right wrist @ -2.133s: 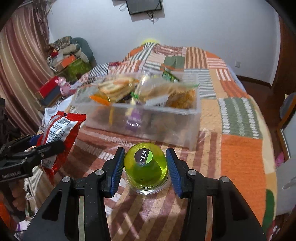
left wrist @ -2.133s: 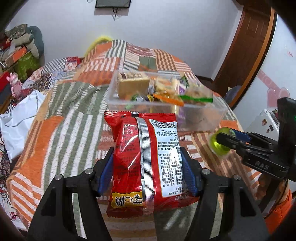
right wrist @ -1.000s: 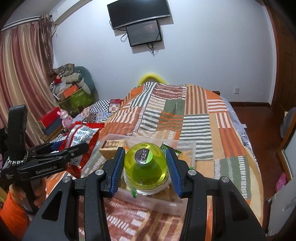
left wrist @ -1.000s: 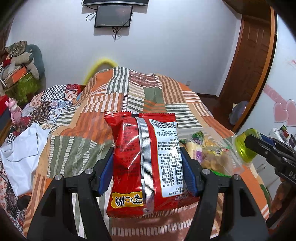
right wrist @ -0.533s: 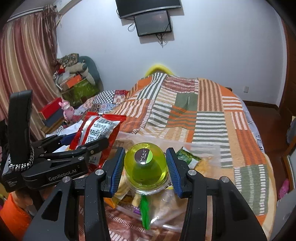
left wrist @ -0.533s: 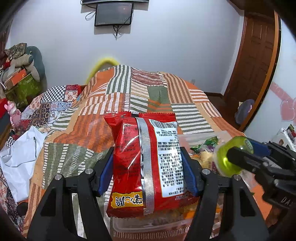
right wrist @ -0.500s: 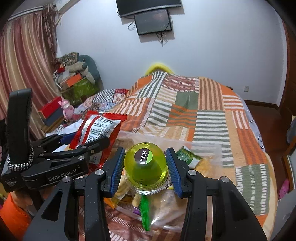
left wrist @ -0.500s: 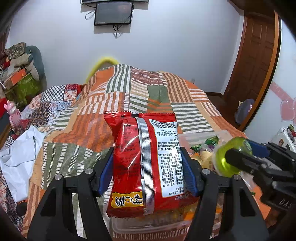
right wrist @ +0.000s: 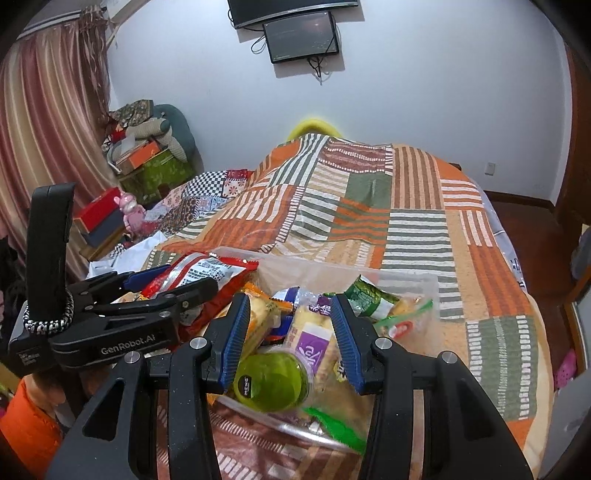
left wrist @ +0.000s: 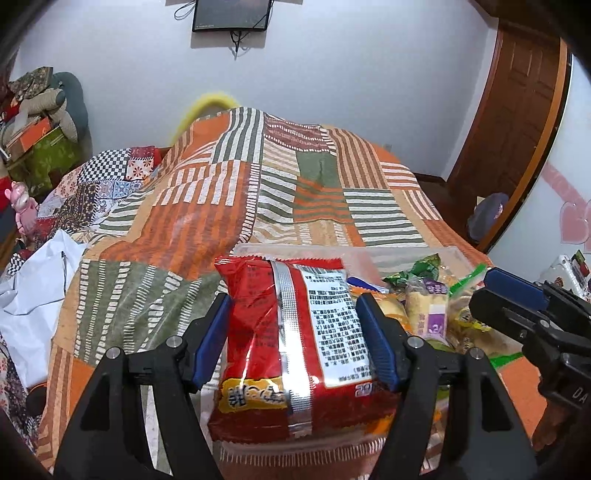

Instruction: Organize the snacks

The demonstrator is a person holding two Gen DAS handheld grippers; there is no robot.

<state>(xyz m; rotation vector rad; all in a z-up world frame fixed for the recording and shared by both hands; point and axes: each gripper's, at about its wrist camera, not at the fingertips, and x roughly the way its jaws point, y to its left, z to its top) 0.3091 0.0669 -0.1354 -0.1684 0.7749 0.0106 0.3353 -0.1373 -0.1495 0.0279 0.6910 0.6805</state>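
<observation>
A clear bin [right wrist: 406,280] of wrapped snacks is seen low in both views. The red packet [left wrist: 258,332] is held over it between the left gripper's [left wrist: 293,310] pads, which have just been opening and no longer clamp it. Only in the right wrist view is the green jelly cup [right wrist: 271,380] shown, lying loose in the bin between the right gripper's [right wrist: 290,306] parted fingers.

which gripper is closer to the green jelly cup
Right. The green jelly cup lies tilted between the fingers of the right gripper; the left gripper, jaws just opening around the red snack bag, is off to its side.

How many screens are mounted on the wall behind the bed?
2: a wide TV at the top edge of the right wrist view, partly cut off, and a smaller monitor directly beneath it. Others may hang outside the frame.
</observation>
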